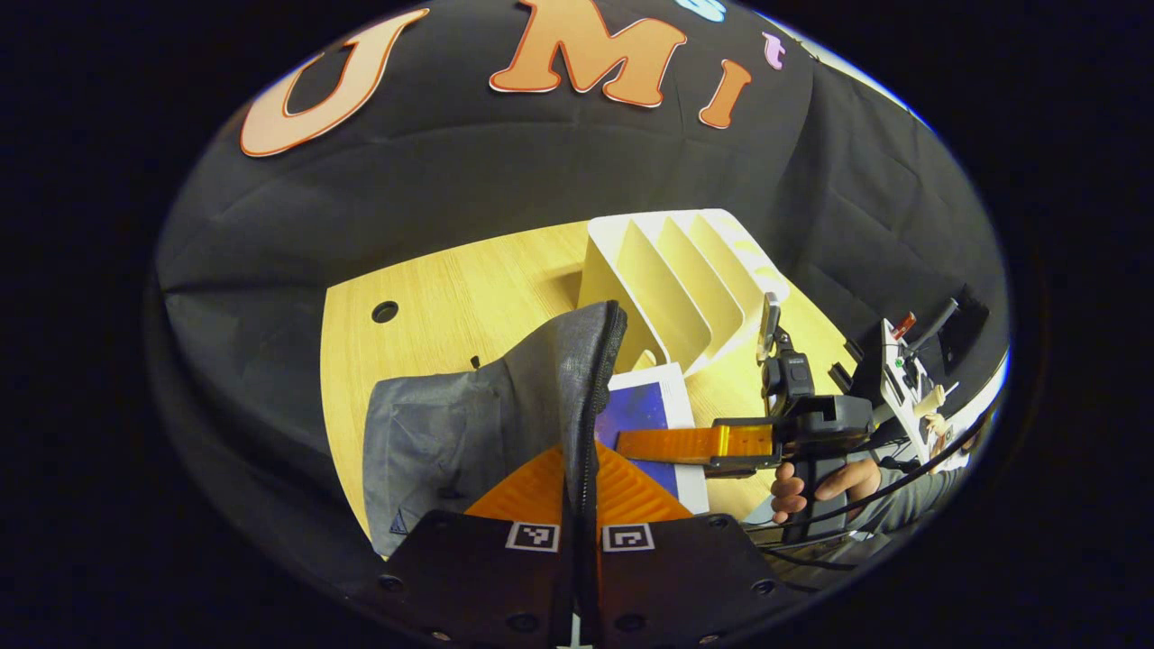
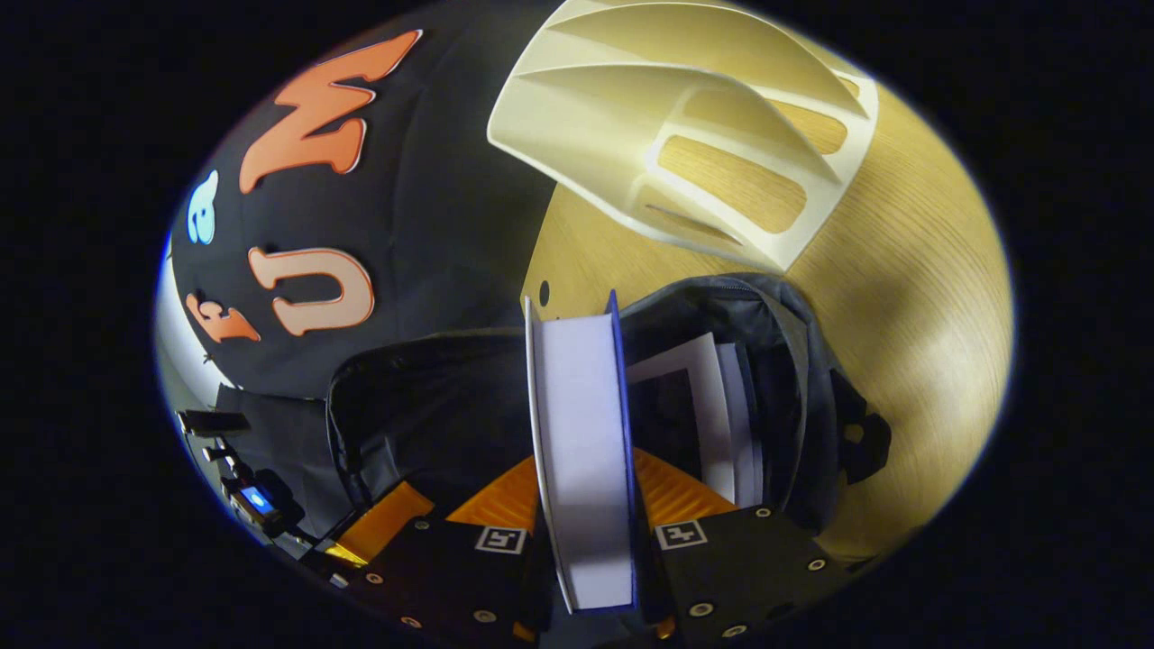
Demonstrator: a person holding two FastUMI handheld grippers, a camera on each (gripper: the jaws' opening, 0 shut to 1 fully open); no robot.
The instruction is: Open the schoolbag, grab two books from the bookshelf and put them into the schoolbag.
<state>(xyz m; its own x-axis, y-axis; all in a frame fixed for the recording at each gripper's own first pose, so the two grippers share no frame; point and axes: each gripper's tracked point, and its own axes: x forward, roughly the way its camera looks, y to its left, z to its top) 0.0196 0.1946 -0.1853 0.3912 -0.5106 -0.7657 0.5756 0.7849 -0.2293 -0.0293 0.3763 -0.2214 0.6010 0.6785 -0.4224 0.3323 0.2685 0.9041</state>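
Observation:
My left gripper (image 1: 580,473) is shut on the zipped rim of the grey schoolbag (image 1: 487,415) and holds the opening up. Beside the bag, a blue-covered book (image 1: 645,406) is gripped by the right gripper (image 1: 712,446), with a hand (image 1: 802,491) behind it. In the right gripper view, my right gripper (image 2: 584,478) is shut on that thick book (image 2: 581,424), white page edge toward the camera, just over the open schoolbag (image 2: 793,379). Another book (image 2: 712,406) stands inside the bag. The cream bookshelf (image 1: 676,270) (image 2: 703,135) stands behind on the table.
The bag and shelf rest on a light wooden table (image 1: 451,288) with a round cable hole (image 1: 385,312). Some equipment on a stand (image 1: 911,379) sits past the table's right edge. Black cloth walls close the back and left.

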